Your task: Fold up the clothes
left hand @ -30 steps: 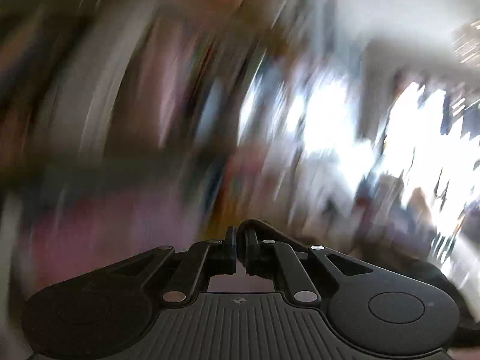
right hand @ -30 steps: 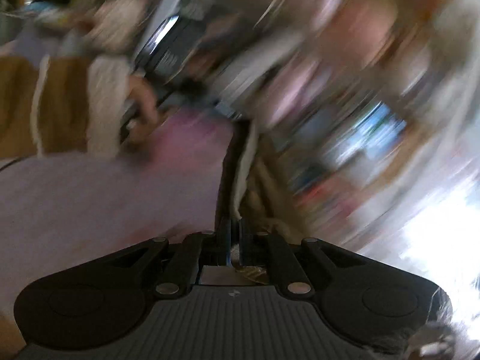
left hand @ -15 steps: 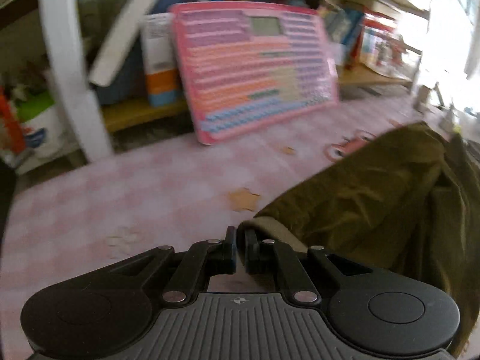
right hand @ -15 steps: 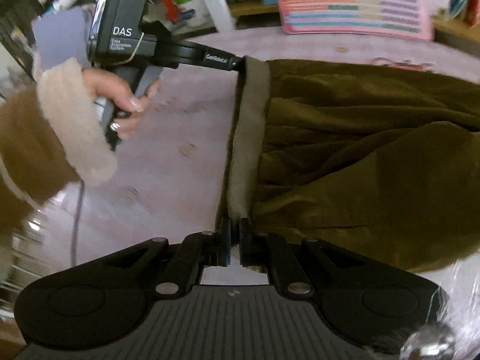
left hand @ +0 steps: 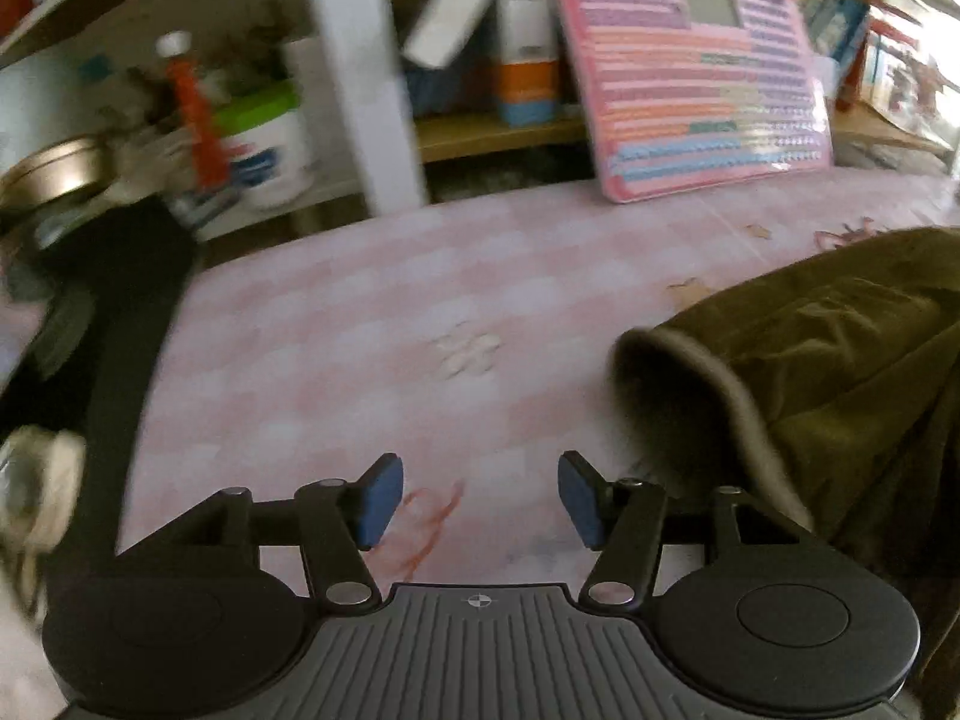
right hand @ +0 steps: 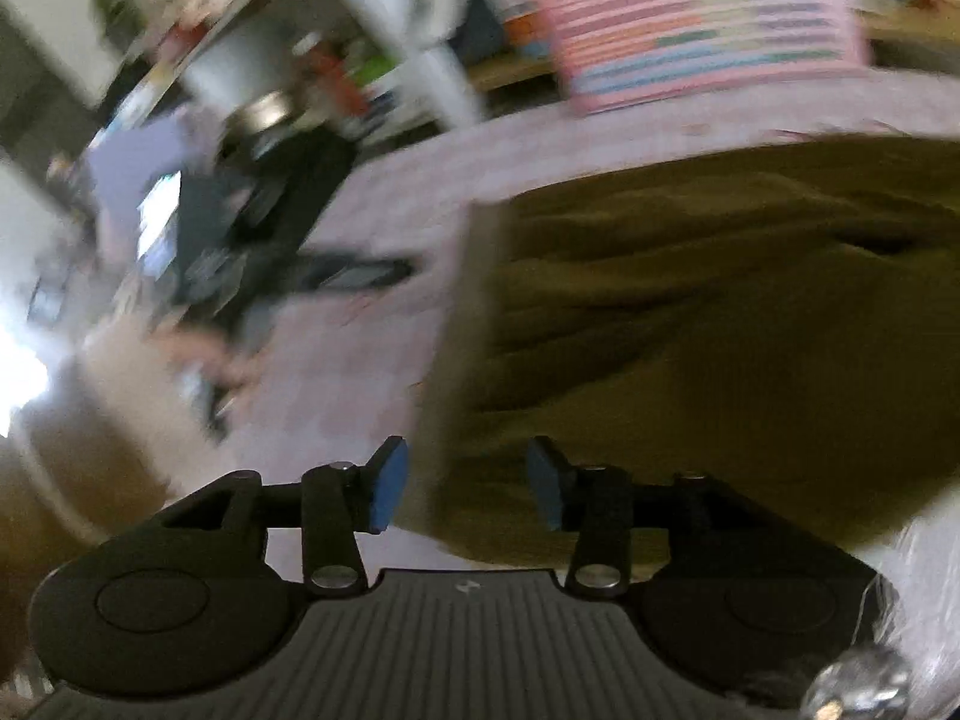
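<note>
An olive-green garment [left hand: 840, 384] with a pale lined hem lies on the pink checked tablecloth [left hand: 372, 324], to the right in the left wrist view. My left gripper [left hand: 480, 498] is open and empty, just left of the garment's hem. In the right wrist view the garment [right hand: 720, 324] fills the right half, blurred. My right gripper [right hand: 459, 489] is open, with the garment's left edge lying between its fingers. The other gripper and hand [right hand: 240, 276] show blurred at the left there.
A pink toy keyboard board [left hand: 696, 78] leans against a shelf at the table's back edge. A white post [left hand: 360, 72], tubs and bottles [left hand: 264, 138] stand behind. A dark object [left hand: 114, 312] borders the table's left side.
Both grippers have opened and let go of the garment's hem, which now lies on the table. The left gripper has shifted left, away from the hem.
</note>
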Demonstrator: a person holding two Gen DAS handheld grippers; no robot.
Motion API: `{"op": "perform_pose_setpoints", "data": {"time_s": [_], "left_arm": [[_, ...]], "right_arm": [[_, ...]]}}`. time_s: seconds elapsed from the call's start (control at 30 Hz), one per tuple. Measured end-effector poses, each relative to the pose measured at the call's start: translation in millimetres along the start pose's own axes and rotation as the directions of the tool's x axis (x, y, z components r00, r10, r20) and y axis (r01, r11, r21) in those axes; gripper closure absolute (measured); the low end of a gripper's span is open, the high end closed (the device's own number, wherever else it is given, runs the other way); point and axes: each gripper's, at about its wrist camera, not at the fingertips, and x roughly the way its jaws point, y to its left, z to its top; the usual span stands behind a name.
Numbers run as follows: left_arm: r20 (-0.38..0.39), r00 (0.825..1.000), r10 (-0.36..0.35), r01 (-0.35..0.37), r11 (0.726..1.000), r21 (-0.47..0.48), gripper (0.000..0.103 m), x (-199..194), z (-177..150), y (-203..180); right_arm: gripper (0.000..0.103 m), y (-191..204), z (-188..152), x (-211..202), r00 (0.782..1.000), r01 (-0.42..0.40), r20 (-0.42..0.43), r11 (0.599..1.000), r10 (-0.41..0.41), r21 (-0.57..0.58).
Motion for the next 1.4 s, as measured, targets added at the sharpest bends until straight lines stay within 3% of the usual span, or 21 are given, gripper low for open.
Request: {"op": "perform_pose_setpoints", "data": {"time_s": [0.1, 0.27, 0.4, 0.53, 0.73, 0.9, 0.97, 1.1, 1.2, 1.27, 1.3, 1.33, 1.4], "left_arm": [[0.056, 0.998, -0.037, 0.042, 0.995, -0.095, 0.045, -24, -13, 7], [0.115, 0.989, -0.095, 0.115, 0.977, -0.178, 0.045, -49, -35, -14], [0.118, 0.986, -0.117, 0.136, 0.976, -0.169, 0.045, -59, -51, -51], [0.09, 0.991, -0.099, 0.114, 0.977, -0.18, 0.045, -60, -63, -88], [0.035, 0.999, 0.042, -0.031, 0.965, -0.261, 0.045, -66, -70, -124], [0.03, 0.99, 0.141, -0.124, 0.937, -0.328, 0.045, -87, -76, -143], [0.021, 0.986, 0.167, -0.149, 0.925, -0.35, 0.045, -96, -82, -152], [0.003, 0.98, 0.2, -0.182, 0.9, -0.396, 0.045, -116, -100, -171], [-0.023, 0.974, 0.227, -0.214, 0.874, -0.436, 0.045, -128, -115, -179], [-0.039, 0.969, 0.244, -0.234, 0.858, -0.457, 0.045, -135, -124, -182], [-0.041, 0.967, 0.25, -0.24, 0.851, -0.467, 0.045, -139, -127, -184], [-0.041, 0.966, 0.254, -0.242, 0.843, -0.48, 0.045, -142, -131, -184], [-0.042, 0.965, 0.26, -0.245, 0.827, -0.506, 0.045, -148, -137, -182]], "right_arm": [[0.06, -42, -9, -28, 0.994, 0.086, 0.052, 0.988, -0.093, 0.128], [0.06, -103, -21, -69, 0.963, 0.212, 0.104, 0.935, -0.25, 0.284], [0.054, -139, -23, -86, 0.936, 0.285, 0.118, 0.911, -0.332, 0.299], [0.051, -182, -21, -105, 0.916, 0.342, 0.115, 0.897, -0.385, 0.28], [0.046, -245, 1, -138, 0.914, 0.308, 0.173, 0.906, -0.367, 0.291], [0.046, -295, 48, -138, 0.943, 0.192, 0.196, 0.92, -0.269, 0.342], [0.046, -313, 66, -132, 0.958, 0.116, 0.192, 0.899, -0.214, 0.421], [0.046, -342, 92, -113, 0.975, 0.009, 0.175, 0.818, -0.134, 0.575], [0.055, -353, 105, -94, 0.983, 0.039, 0.116, 0.77, -0.145, 0.637], [0.074, -357, 107, -84, 0.981, 0.08, 0.081, 0.755, -0.174, 0.651], [0.091, -360, 107, -81, 0.981, 0.089, 0.072, 0.75, -0.18, 0.655], [0.098, -362, 104, -79, 0.981, 0.089, 0.071, 0.745, -0.18, 0.661], [0.1, -358, 103, -84, 0.979, 0.076, 0.096, 0.757, -0.181, 0.649]]}}
